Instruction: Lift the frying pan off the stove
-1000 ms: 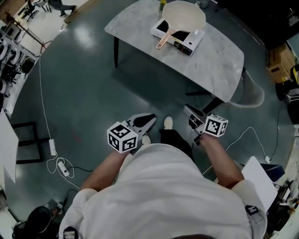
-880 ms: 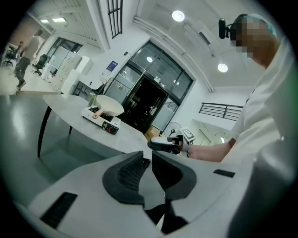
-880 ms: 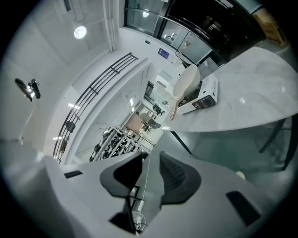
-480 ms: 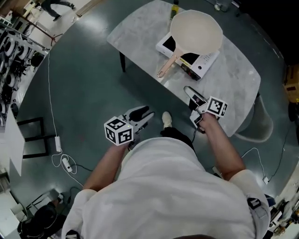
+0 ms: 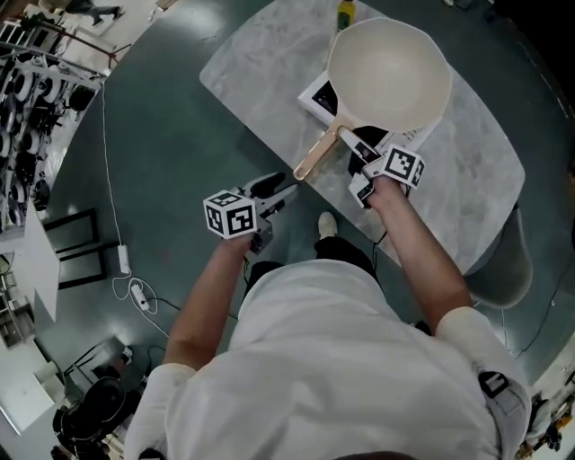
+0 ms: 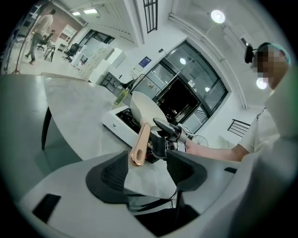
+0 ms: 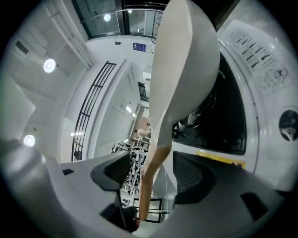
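A cream frying pan (image 5: 388, 72) sits on a white portable stove (image 5: 313, 93) on the marble table (image 5: 252, 63). Its copper-coloured handle (image 5: 316, 154) sticks out toward me. My right gripper (image 5: 355, 144) is at the handle's root, jaws opening. In the right gripper view the handle (image 7: 151, 172) runs between the pads without touching them, under the pan (image 7: 181, 65). My left gripper (image 5: 278, 189) hangs just short of the table edge, jaws opening and empty. The handle's end (image 6: 139, 148) lies just ahead of the left gripper (image 6: 146, 167).
A yellow-green bottle (image 5: 346, 13) stands behind the stove. A pale chair (image 5: 503, 260) is at the table's right end. Cables and a power strip (image 5: 126, 274) lie on the floor at the left, with racks (image 5: 27, 99) beyond.
The person has walked up to the table. Both grippers moved forward; the right one now straddles the pan handle and the left one is near the handle's end.
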`<state>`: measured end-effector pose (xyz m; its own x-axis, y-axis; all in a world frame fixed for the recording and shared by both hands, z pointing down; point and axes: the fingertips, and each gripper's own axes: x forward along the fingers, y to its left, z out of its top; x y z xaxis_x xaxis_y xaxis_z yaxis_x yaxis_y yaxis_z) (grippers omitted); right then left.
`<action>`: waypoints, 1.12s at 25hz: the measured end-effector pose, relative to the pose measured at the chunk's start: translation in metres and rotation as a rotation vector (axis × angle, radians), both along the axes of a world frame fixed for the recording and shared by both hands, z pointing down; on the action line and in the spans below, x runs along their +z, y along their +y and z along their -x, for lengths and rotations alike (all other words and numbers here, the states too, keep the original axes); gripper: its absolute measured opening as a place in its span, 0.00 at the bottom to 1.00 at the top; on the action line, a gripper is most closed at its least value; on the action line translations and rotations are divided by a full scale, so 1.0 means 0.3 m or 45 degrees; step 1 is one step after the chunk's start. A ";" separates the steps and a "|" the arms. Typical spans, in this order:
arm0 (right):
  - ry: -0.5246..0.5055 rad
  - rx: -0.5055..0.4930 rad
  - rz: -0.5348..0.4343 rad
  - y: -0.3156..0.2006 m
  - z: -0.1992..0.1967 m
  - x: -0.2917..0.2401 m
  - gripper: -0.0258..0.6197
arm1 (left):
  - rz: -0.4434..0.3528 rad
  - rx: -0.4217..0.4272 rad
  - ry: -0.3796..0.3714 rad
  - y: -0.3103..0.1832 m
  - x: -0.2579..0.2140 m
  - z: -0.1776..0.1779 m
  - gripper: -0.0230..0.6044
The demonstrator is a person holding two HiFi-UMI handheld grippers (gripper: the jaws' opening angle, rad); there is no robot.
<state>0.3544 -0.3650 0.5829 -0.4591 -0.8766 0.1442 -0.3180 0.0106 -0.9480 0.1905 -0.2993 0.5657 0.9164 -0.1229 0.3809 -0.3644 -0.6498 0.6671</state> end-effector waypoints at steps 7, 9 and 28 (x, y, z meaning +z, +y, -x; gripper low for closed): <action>-0.082 0.066 -0.020 -0.152 -0.035 0.021 0.47 | 0.158 0.123 0.064 -0.076 0.097 -0.157 0.44; -0.099 0.090 -0.019 -0.164 -0.045 0.030 0.40 | 0.197 0.151 0.082 -0.074 0.113 -0.188 0.44; -0.056 0.091 -0.028 -0.133 -0.033 -0.049 0.30 | 0.173 0.223 0.207 -0.016 -0.004 -0.212 0.26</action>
<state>0.3643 -0.4048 0.5681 -0.4010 -0.9100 0.1056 -0.2769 0.0105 -0.9608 0.2542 -0.3040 0.5646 0.9697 0.0853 0.2290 -0.1350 -0.5940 0.7931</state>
